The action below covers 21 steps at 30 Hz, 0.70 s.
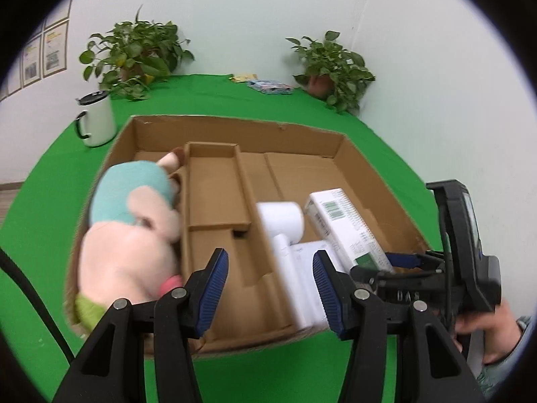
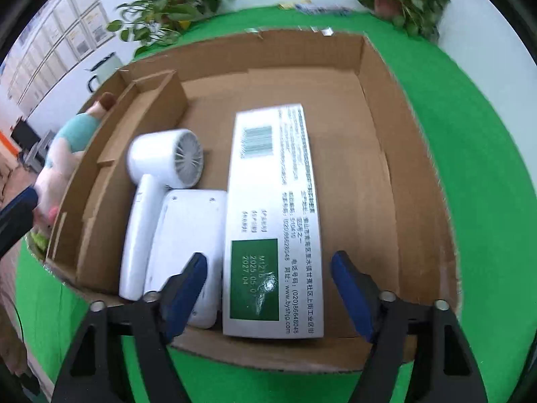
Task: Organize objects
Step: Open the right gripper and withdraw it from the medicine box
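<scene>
Tray (image 2: 419, 154): toy (image 1: 131, 235) left; dryer (image 2: 161, 181), carton (image 2: 272, 201) right

Both wrist views look closely down into the cardboard box (image 1: 362, 164).

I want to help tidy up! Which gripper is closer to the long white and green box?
Right, probably. The right gripper is open with the white and green box lying between its fingers in the cardboard box. The left gripper, also open, points at the dividers, with the plush toy to its left.

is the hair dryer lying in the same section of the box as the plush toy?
No. The hair dryer lies in the wide section beside the printed carton, while the plush toy sits beyond the cardboard dividers at the box's left side.
</scene>
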Each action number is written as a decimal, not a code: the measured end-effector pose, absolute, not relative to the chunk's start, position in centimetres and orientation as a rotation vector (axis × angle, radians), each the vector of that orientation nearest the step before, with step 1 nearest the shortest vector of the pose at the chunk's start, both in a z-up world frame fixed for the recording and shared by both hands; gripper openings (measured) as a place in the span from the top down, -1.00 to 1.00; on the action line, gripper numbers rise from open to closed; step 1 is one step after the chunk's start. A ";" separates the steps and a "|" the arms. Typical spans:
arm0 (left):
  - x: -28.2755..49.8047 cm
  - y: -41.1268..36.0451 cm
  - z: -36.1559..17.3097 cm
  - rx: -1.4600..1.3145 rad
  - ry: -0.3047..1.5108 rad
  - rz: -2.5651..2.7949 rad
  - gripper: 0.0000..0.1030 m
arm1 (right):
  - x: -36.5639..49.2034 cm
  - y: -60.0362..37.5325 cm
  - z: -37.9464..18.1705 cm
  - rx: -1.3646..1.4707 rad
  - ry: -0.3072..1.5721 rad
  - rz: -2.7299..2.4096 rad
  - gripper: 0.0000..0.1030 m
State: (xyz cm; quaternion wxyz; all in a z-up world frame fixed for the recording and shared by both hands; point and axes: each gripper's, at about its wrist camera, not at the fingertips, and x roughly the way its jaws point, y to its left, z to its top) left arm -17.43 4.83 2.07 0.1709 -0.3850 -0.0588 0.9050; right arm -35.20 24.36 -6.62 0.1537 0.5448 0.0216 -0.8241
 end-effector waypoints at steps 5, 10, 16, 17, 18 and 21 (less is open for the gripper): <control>-16.7 2.9 1.3 -1.113 -0.215 2.589 0.00 | -34.3 23.5 -6.6 1.555 0.094 -2.360 -0.23; -15.7 2.1 1.0 -1.074 -0.177 2.670 0.00 | -33.2 23.4 -5.4 1.514 0.141 -2.407 -0.49; -13.8 1.8 0.4 -0.893 -0.118 2.890 -0.59 | -25.5 22.5 -2.0 0.980 0.240 -2.709 -0.99; -13.7 1.8 0.0 -0.877 -0.104 2.925 -0.59 | -24.0 22.2 -2.1 0.888 0.246 -2.754 -0.99; -13.7 1.9 -0.5 -0.876 -0.090 2.943 -0.59 | -23.2 22.1 -2.3 0.839 0.242 -2.778 -0.99; -13.7 2.3 -2.1 -0.900 -0.042 2.972 -0.59 | -22.4 22.1 -3.4 0.776 0.168 -2.818 -0.99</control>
